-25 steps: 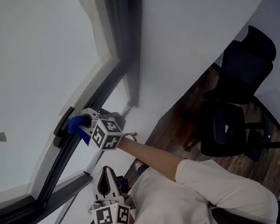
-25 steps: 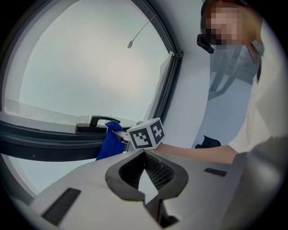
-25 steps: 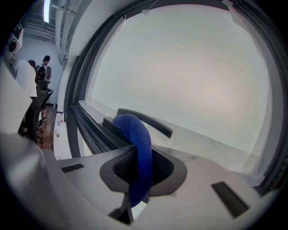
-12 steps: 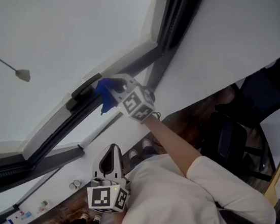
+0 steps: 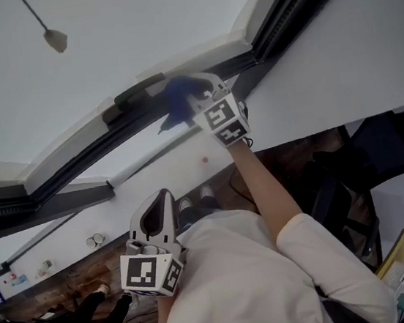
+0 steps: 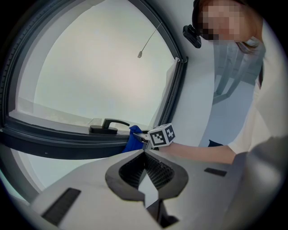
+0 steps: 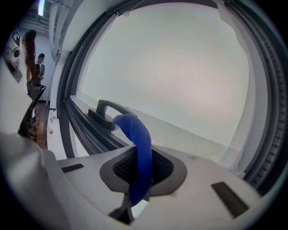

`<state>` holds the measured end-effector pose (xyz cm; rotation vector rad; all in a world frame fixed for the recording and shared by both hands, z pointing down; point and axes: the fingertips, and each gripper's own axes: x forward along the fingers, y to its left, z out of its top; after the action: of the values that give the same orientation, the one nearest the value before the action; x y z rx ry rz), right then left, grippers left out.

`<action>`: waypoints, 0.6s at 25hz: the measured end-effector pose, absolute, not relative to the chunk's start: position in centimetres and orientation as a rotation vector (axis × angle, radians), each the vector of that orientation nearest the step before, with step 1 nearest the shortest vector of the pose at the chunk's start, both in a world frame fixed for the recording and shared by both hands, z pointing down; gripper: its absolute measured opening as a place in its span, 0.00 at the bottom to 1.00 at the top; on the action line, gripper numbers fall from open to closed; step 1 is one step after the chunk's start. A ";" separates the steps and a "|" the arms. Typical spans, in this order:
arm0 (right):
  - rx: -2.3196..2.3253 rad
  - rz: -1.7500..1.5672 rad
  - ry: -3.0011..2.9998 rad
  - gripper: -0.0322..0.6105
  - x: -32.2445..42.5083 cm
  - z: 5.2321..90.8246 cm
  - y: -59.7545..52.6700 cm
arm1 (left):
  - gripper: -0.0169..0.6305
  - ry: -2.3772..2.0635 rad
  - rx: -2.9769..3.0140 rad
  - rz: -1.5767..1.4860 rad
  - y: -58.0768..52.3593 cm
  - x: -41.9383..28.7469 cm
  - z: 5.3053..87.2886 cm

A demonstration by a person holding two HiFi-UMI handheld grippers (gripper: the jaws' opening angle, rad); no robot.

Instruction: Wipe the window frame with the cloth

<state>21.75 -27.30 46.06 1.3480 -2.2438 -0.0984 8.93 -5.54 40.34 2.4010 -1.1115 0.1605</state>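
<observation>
A blue cloth (image 5: pixel 179 97) is pressed on the dark window frame (image 5: pixel 77 166), just right of the black window handle (image 5: pixel 131 98). My right gripper (image 5: pixel 205 99) is shut on the cloth, arm stretched up to it. In the right gripper view the cloth (image 7: pixel 139 143) loops out from between the jaws towards the handle (image 7: pixel 108 110) and the frame rails (image 7: pixel 76 121). My left gripper (image 5: pixel 160 207) hangs low by the person's chest, shut and holding nothing. From the left gripper (image 6: pixel 145 157) view I see the cloth (image 6: pixel 132 140) and the handle (image 6: pixel 107 126) on the frame.
A black office chair (image 5: pixel 377 149) stands on the wooden floor at the right. A blind cord pull (image 5: pixel 55 40) hangs before the glass. The frame's corner (image 5: pixel 260 38) lies just right of the cloth. Small items (image 5: pixel 94 240) sit on the low ledge.
My right gripper has slid the cloth rightward along the frame, from the handle's left end to past its right end. The head view has swung with it. The left gripper stays low.
</observation>
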 end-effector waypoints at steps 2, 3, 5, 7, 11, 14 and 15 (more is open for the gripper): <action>1.365 -0.100 -2.233 0.12 22.5 45.9 -27.5 | 0.04 -1.103 2.409 0.163 -5.4 9.1 40.3; 1.372 -0.104 -2.226 0.12 22.9 45.8 -27.7 | 0.04 -1.099 2.410 0.162 -5.4 9.2 40.3; 1.385 -0.104 -2.215 0.12 23.7 45.8 -27.9 | 0.04 -1.092 2.403 0.160 -5.2 9.4 40.6; 1.403 -0.098 -2.207 0.12 24.5 45.8 -28.0 | 0.04 -1.091 2.400 0.157 -5.2 9.6 40.6; 1.442 -0.086 -2.175 0.12 27.1 45.9 -28.2 | 0.04 -1.082 2.400 0.156 -5.3 10.1 40.6; 1.448 -0.092 -2.171 0.12 28.5 45.8 -28.5 | 0.04 -1.074 2.402 0.156 -5.6 10.4 40.7; 1.446 -0.094 -2.175 0.12 28.7 45.7 -28.6 | 0.04 -1.071 2.404 0.158 -5.7 10.6 40.8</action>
<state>28.68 -28.61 45.73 1.4464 -2.1750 -0.0945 10.55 -5.66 40.77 2.4037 -1.0710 0.1581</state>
